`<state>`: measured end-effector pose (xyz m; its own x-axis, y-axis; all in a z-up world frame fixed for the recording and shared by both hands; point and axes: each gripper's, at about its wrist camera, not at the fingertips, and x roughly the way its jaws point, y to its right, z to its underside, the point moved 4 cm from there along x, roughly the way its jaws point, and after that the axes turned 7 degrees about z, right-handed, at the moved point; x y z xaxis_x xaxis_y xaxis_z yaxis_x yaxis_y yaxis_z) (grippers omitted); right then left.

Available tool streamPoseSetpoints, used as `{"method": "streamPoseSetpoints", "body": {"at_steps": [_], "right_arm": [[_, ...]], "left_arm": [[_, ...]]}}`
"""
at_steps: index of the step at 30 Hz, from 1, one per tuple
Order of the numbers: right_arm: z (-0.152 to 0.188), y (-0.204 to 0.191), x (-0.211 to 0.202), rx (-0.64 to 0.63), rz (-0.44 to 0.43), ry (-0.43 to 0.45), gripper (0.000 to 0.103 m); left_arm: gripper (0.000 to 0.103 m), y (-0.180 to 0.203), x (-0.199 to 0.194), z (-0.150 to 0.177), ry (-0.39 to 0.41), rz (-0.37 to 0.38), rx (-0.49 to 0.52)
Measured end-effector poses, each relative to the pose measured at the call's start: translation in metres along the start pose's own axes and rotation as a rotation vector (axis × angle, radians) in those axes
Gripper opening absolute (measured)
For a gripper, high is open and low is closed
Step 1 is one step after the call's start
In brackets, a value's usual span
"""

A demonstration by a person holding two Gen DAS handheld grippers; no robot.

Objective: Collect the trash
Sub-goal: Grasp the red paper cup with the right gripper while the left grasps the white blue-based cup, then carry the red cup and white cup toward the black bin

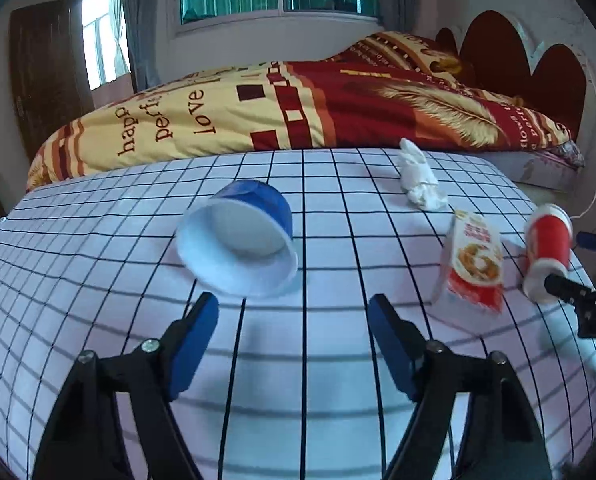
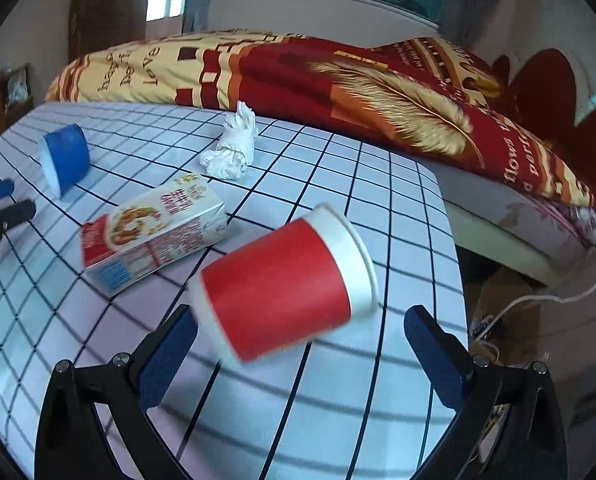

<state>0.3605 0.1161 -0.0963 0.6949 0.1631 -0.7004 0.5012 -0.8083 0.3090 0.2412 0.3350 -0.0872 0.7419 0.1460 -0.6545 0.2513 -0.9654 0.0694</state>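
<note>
A blue and white paper cup (image 1: 238, 240) lies on its side on the checked tablecloth (image 1: 98, 280), mouth toward me, just ahead of my open left gripper (image 1: 294, 312). A red and white paper cup (image 2: 286, 280) lies on its side just ahead of my open right gripper (image 2: 298, 328). A red and white snack carton (image 2: 150, 232) lies flat left of the red cup. A crumpled white tissue (image 2: 234, 148) lies near the far edge. The carton (image 1: 474, 264), tissue (image 1: 418, 176) and red cup (image 1: 546, 252) also show in the left wrist view.
A bed with a red and yellow quilt (image 1: 298, 112) runs along the table's far side. The table's right edge (image 2: 450, 240) drops to the floor, where a white cable (image 2: 538, 300) and clutter lie. Windows and a dark door stand behind.
</note>
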Motion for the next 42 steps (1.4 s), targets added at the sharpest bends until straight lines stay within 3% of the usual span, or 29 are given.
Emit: {"method": "streamPoseSetpoints", "body": {"at_steps": [5,6,7,8,9,10,16,42], "right_arm": [[-0.009,0.002,0.015,-0.015,-0.037,0.004,0.103],[-0.009,0.004,0.014,0.005,-0.067,0.008,0.092],[-0.009,0.005,0.014,0.016,-0.078,0.006,0.089],[-0.008,0.007,0.014,0.026,-0.075,0.0,0.089],[-0.007,0.007,0.014,0.033,-0.073,-0.001,0.089],[-0.006,0.007,0.013,0.042,-0.074,-0.001,0.089],[0.001,0.009,0.007,0.064,-0.049,0.019,0.088],[0.053,0.037,-0.078,0.12,0.006,0.079,0.086]], "left_arm": [[0.068,0.0,0.02,-0.013,-0.017,0.013,-0.006],[0.061,0.0,0.023,-0.014,-0.023,0.021,-0.011],[0.049,0.0,0.028,-0.015,-0.034,0.026,-0.016],[0.04,-0.001,0.032,-0.015,-0.042,0.029,-0.023],[0.022,-0.002,0.035,-0.015,-0.051,0.041,-0.034],[0.011,-0.003,0.038,-0.013,-0.062,0.047,-0.047],[0.005,-0.004,0.02,-0.01,-0.016,0.064,-0.055],[0.004,0.062,-0.077,0.025,0.106,0.221,0.001]]}}
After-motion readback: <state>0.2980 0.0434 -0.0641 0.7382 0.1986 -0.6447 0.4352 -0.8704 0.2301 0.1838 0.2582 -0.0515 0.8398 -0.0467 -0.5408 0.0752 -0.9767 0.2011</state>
